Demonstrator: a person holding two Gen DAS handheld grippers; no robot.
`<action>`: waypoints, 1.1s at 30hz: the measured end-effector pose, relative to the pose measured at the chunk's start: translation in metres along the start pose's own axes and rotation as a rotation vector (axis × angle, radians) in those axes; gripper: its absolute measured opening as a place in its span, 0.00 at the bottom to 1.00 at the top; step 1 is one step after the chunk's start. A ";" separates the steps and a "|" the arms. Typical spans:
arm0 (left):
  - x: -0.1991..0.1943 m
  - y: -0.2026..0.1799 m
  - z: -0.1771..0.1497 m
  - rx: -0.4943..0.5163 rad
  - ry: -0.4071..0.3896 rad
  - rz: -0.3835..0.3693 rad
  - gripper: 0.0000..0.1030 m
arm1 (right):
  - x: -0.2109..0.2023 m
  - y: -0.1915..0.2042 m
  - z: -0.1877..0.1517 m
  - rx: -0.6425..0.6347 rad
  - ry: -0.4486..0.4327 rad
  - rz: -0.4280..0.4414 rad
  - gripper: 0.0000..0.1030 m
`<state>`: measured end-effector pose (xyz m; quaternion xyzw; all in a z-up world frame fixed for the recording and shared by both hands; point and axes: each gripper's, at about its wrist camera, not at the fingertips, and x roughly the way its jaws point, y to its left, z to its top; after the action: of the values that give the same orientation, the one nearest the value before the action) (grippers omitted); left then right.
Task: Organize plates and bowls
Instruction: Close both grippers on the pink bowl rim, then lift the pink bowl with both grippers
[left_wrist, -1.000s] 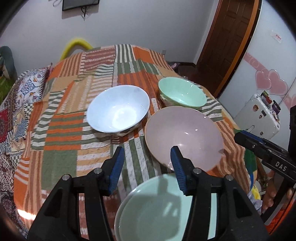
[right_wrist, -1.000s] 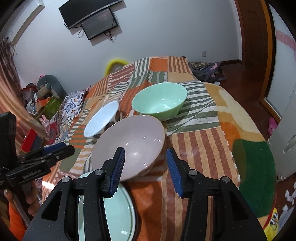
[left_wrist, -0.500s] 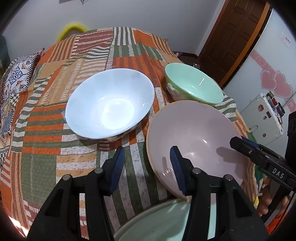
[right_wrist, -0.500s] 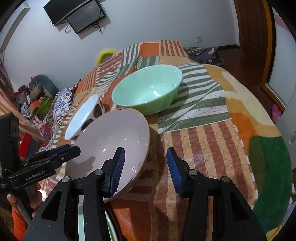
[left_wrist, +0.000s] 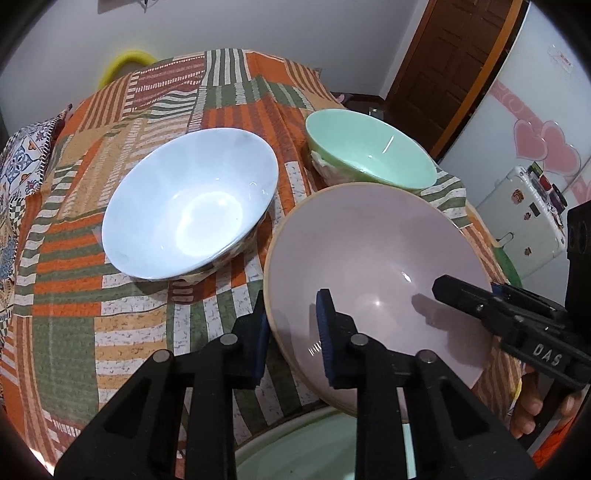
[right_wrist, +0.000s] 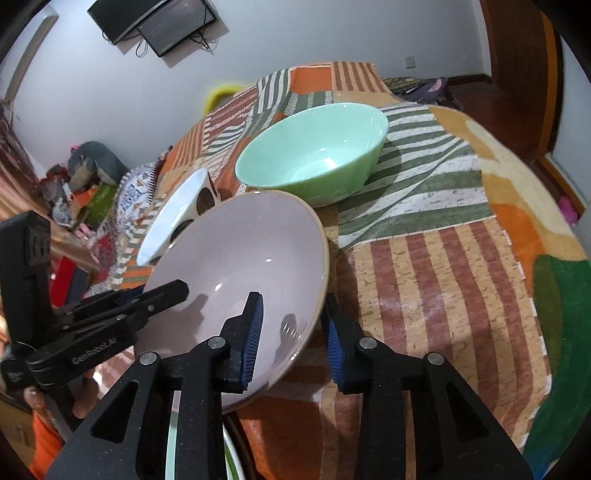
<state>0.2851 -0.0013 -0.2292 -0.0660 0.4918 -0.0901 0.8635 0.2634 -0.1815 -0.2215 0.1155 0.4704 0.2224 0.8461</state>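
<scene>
Straddling opposite sides of the pink bowl (left_wrist: 373, 266), both tongs are closing on its rim. The left tongs (left_wrist: 291, 332) have one pad inside the wall and one outside, at the near-left edge; the right tongs (right_wrist: 293, 332) bracket the near-right edge likewise. The bowl sits tilted on the striped bedspread (right_wrist: 424, 266), just beside the blue bowl (left_wrist: 192, 206) and the green bowl (right_wrist: 314, 162), overlapping a pale green plate (left_wrist: 314, 450).

Right hand-held gripper (right_wrist: 291, 334) closing across pink bowl (right_wrist: 240, 266) rim, one pad inside, one outside. Left hand-held gripper (right_wrist: 162, 295) at the opposite rim. Green bowl (right_wrist: 314, 162) behind on patchwork bedspread (right_wrist: 443, 258).
</scene>
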 end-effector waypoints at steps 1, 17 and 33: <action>-0.002 0.000 0.000 -0.001 -0.001 -0.003 0.23 | 0.000 0.000 0.000 -0.003 0.000 -0.006 0.29; -0.054 -0.016 -0.017 0.015 -0.064 -0.024 0.23 | -0.040 0.019 0.000 -0.033 -0.073 -0.012 0.29; -0.135 -0.006 -0.055 -0.014 -0.168 0.036 0.23 | -0.061 0.069 -0.015 -0.132 -0.117 0.045 0.28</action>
<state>0.1696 0.0213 -0.1433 -0.0707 0.4192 -0.0651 0.9028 0.2048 -0.1511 -0.1565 0.0829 0.4015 0.2649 0.8728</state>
